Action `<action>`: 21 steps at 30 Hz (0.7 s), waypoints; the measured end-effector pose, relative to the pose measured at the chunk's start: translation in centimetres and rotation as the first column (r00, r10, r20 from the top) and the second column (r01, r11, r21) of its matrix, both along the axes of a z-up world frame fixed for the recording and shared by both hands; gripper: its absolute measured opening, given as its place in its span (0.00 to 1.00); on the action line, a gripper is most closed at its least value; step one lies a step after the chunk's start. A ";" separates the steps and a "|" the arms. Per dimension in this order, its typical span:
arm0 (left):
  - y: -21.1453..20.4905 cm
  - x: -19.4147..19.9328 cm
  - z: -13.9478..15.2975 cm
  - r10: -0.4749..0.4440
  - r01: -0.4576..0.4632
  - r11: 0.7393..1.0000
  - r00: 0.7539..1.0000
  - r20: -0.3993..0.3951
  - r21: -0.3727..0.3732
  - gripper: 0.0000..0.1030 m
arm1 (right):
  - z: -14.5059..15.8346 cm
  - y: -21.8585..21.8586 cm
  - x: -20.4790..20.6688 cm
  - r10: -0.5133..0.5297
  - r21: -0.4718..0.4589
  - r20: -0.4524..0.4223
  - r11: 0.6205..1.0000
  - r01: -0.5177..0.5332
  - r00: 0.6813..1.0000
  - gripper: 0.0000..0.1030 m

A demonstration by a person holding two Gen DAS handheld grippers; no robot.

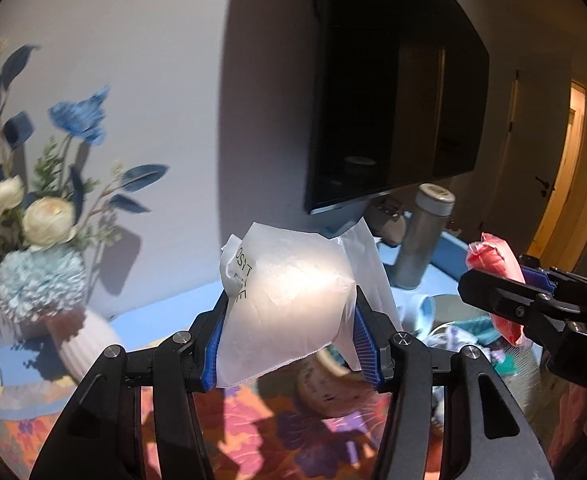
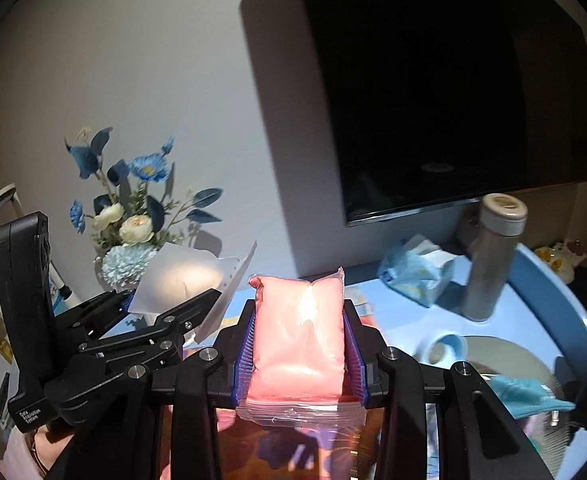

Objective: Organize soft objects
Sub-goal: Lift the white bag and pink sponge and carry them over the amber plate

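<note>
We held the left claw clamped on a white translucent pouch, its blue pads pressed against both sides of the bulging bag, which stood lifted above the worktop with black lettering showing along its left edge. A loose white flap of the pouch stuck up behind it toward the wall. Our right claw was likewise closed on a pink packet, a sealed clear plastic bag of soft pink stuff held upright between the blue pads, with its flat sealed end hanging below them. From the right wrist view the left claw and its white pouch sat just to the left of the pink packet, near but apart; from the left wrist view the pink packet showed at the right edge in the other claw. Both bags were held in the air over a floral cloth of orange and purple. Behind them stood a ribbed white vase with blue and cream flowers, a dark screen on the wall, a grey metal flask and a pale blue tissue pack on the light blue worktop.
</note>
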State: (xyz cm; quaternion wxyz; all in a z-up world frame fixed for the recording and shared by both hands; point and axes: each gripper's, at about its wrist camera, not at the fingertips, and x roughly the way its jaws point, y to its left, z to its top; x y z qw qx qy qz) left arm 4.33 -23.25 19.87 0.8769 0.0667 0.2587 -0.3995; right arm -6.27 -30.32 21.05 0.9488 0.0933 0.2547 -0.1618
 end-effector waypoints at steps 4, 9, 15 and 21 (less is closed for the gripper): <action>-2.1 -1.4 1.0 -0.042 0.042 0.999 0.999 0.005 -0.017 0.49 | 0.7 -2.1 -2.2 -0.043 0.005 0.006 0.999 0.043 0.999 0.37; -4.8 -3.6 1.6 -0.108 0.108 0.994 0.994 0.000 -0.030 0.49 | 1.2 -4.8 -5.0 -0.104 0.009 0.003 0.995 0.104 0.995 0.37; -8.6 -6.2 1.4 -0.194 0.192 0.980 0.981 -0.032 -0.046 0.49 | 1.2 -7.6 -8.5 -0.180 0.034 -0.007 0.983 0.180 0.984 0.37; -12.7 -8.0 -0.3 -0.251 0.249 0.968 0.965 -0.081 -0.025 0.49 | -0.2 -10.7 -12.0 -0.285 0.100 -0.042 0.952 0.288 0.958 0.37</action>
